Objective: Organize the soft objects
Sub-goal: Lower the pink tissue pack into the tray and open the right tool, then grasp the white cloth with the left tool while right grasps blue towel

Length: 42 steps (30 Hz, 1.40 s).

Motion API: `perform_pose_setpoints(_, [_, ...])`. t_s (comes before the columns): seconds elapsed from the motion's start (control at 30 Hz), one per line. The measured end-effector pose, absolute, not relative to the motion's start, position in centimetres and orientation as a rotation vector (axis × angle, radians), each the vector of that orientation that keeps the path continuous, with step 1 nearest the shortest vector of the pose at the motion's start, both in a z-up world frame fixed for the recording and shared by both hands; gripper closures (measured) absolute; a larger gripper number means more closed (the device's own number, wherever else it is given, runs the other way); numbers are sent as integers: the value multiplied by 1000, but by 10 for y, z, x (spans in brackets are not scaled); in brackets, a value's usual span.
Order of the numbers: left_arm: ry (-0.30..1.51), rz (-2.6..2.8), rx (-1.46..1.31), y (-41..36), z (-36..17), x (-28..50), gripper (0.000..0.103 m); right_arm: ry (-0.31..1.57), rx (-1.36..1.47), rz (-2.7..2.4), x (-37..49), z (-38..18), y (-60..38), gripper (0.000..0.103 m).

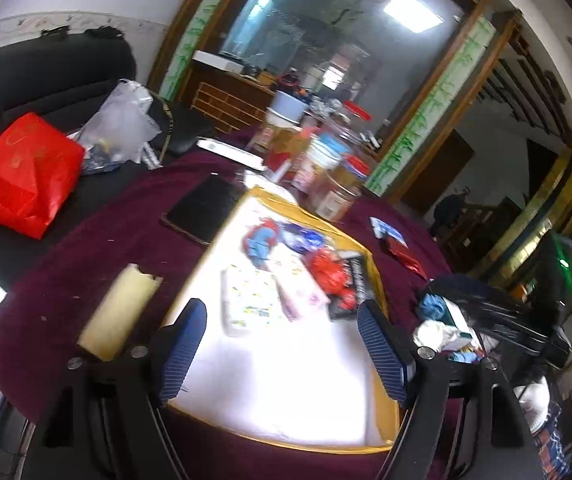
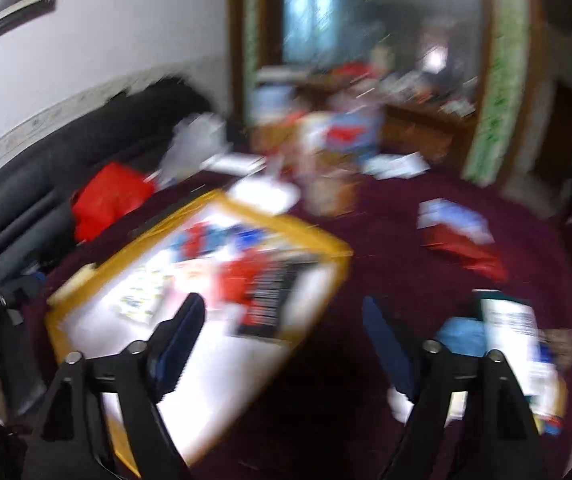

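Observation:
A yellow-rimmed white tray [image 1: 221, 236] lies on a maroon-covered table [image 1: 65, 256]. It holds several soft packets: a patterned white pack [image 1: 251, 300], a pink pack [image 1: 302, 292], a red crumpled packet [image 1: 328, 272], a blue-red packet [image 1: 261, 238] and a black packet [image 1: 356, 280]. My left gripper [image 1: 281, 340] is open and empty above the tray's near part. In the blurred right wrist view my right gripper [image 2: 281, 336] is open and empty over the tray's right edge [image 2: 338, 276]. A pile of soft items [image 1: 446, 324] lies right of the tray.
A pale yellow block [image 1: 119, 316] and a dark phone [image 1: 201, 208] lie left of the tray. Jars and boxes [image 1: 326, 168] stand behind it. A red packet [image 1: 404, 256] lies to the right. A red bag [image 1: 25, 172] sits on a black sofa [image 1: 45, 76]. A white-blue box [image 2: 522, 356] lies near the right gripper.

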<state>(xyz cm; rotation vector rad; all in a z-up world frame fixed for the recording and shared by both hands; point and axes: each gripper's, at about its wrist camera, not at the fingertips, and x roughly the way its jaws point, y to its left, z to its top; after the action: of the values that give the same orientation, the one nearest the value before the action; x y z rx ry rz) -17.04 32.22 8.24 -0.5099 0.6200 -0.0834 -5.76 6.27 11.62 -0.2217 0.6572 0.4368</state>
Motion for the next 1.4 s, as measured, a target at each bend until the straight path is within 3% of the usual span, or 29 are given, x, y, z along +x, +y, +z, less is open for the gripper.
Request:
perform_pose_setpoints(0.1, [620, -127, -469, 297, 89, -169, 21, 568, -214, 289, -75, 126, -11, 4])
perform_pose_setpoints(0.47, [706, -335, -303, 175, 101, -151, 19, 616, 119, -49, -53, 97, -213, 4])
perform_pose_setpoints(0.87, [814, -387, -15, 65, 86, -124, 19, 638, 201, -33, -19, 49, -235, 4])
perform_pose_setpoints(1.13, [871, -364, 224, -16, 44, -45, 19, 590, 174, -51, -27, 56, -234, 4])
perform_pose_setpoints(1.4, [893, -385, 263, -47, 12, 5, 19, 604, 173, -36, -25, 55, -234, 4])
